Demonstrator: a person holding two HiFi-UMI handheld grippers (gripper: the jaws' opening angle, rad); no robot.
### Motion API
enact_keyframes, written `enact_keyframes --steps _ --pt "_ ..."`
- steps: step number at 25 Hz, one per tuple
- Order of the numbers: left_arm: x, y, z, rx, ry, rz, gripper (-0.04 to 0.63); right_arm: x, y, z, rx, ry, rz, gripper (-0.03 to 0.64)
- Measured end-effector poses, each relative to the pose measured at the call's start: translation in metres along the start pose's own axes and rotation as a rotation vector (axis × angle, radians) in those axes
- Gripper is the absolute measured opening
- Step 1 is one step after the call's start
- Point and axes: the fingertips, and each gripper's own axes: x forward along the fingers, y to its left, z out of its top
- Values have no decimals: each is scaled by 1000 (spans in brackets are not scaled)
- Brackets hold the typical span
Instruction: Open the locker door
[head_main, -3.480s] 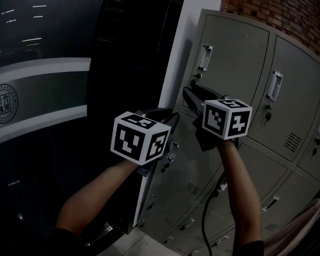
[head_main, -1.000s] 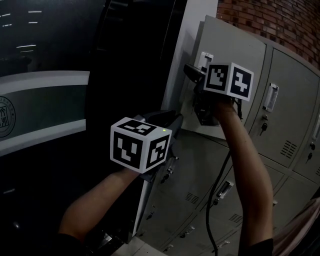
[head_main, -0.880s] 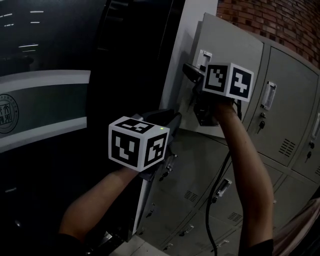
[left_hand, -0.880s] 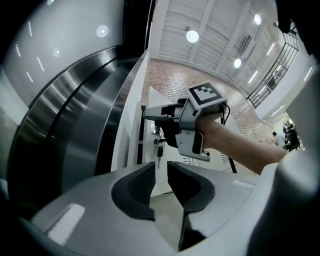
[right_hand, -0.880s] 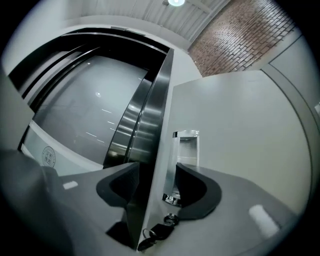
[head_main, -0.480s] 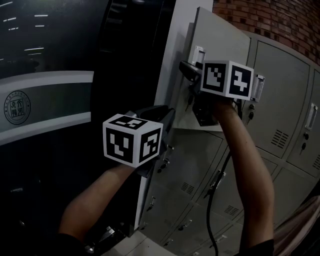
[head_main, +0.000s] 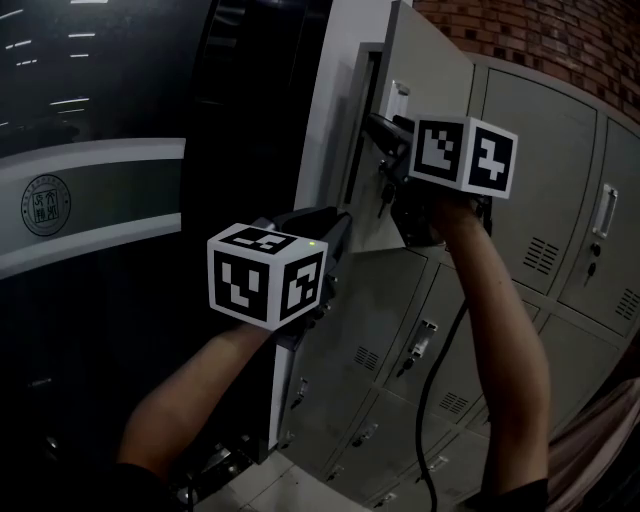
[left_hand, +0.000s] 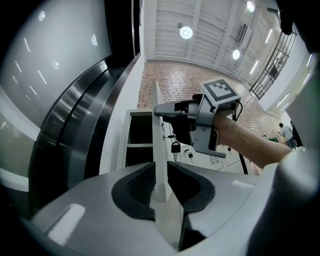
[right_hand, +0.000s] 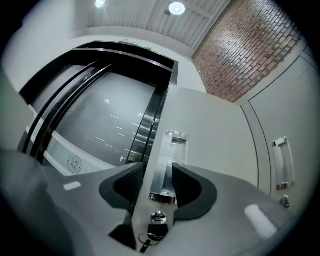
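the grey locker door (head_main: 430, 90) stands ajar up at one o'clock in the head view. its free edge has swung out from the grey locker bank (head_main: 560, 160), with a dark gap showing behind it. it's plain flat metal, with a clear handle (right_hand: 167, 155) upright near that edge. at six o'clock under the handle there's a lock with a key (right_hand: 152, 231) hanging in it. the right hand-held gripper (right_hand: 158, 175) has just been closing its jaws and they're on the door's edge, one pad behind the panel, the other against the handle. the left hand-held gripper (left_hand: 160, 177) hovers at seven o'clock from the door, jaws a narrow slit apart. a pale thin edge lines up in that slit; whether the pads touch it i can't tell.
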Motion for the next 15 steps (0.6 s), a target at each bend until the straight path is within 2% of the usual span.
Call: enact_keyframes --steps 15 --pt "-42 -60 -9 -14 27 30 72 -87 12 -1 -69 -18 -59 167"
